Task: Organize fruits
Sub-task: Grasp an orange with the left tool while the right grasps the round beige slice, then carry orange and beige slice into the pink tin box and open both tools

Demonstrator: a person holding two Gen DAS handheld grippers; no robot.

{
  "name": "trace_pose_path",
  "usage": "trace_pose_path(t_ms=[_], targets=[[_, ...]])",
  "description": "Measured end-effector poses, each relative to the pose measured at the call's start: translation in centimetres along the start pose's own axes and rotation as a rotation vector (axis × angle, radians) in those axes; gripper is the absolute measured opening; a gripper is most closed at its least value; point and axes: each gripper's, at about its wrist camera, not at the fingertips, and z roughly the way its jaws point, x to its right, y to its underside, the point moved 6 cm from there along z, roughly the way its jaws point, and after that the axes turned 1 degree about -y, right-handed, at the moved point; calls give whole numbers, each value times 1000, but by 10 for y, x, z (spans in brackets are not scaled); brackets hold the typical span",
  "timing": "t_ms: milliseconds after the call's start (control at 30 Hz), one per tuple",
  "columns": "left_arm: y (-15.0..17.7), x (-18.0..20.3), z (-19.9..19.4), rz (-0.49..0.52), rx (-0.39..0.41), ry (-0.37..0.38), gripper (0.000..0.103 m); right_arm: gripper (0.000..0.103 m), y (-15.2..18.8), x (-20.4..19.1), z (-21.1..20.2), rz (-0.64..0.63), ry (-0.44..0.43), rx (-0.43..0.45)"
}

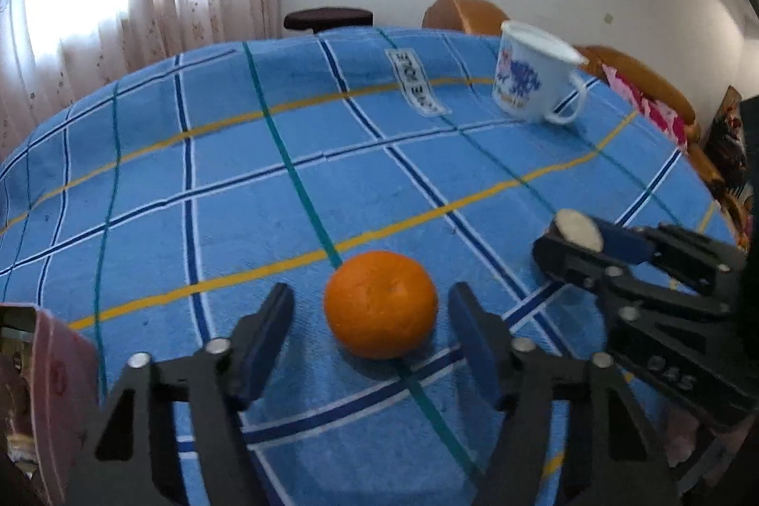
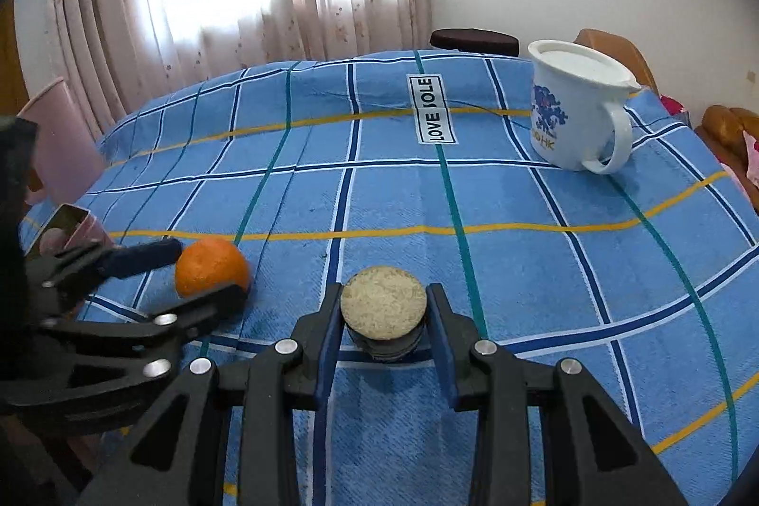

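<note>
An orange point(image 1: 381, 304) lies on the blue checked cloth between the fingers of my left gripper point(image 1: 372, 333), which is open around it with a gap on each side. It also shows in the right wrist view point(image 2: 211, 265), with the left gripper point(image 2: 194, 273) around it. My right gripper point(image 2: 383, 328) is shut on a dark round object with a pale rough top point(image 2: 383, 309), resting on the cloth. That object point(image 1: 578, 228) and the right gripper point(image 1: 586, 238) show at the right of the left wrist view.
A white mug with a blue print point(image 2: 576, 112) stands at the far right of the table point(image 2: 522, 269). A pink container point(image 2: 52, 141) sits at the left edge, a pink box point(image 1: 42, 387) near my left gripper. Chairs and a stool point(image 2: 474, 40) stand behind.
</note>
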Motion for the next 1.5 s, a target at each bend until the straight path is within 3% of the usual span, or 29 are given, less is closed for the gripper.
trace_pose_path(t_ms=[133, 500, 933, 1500], targets=[[1, -2, 4, -17, -22, 37, 50, 36, 0, -1, 1, -7, -24, -5], [2, -9, -20, -44, 75, 45, 49, 36, -2, -19, -12, -92, -9, 70], [2, -7, -51, -28, 226, -29, 49, 36, -4, -24, -31, -110, -55, 162], [6, -5, -74, -21, 331, -72, 49, 36, -4, -28, -47, -132, -56, 245]])
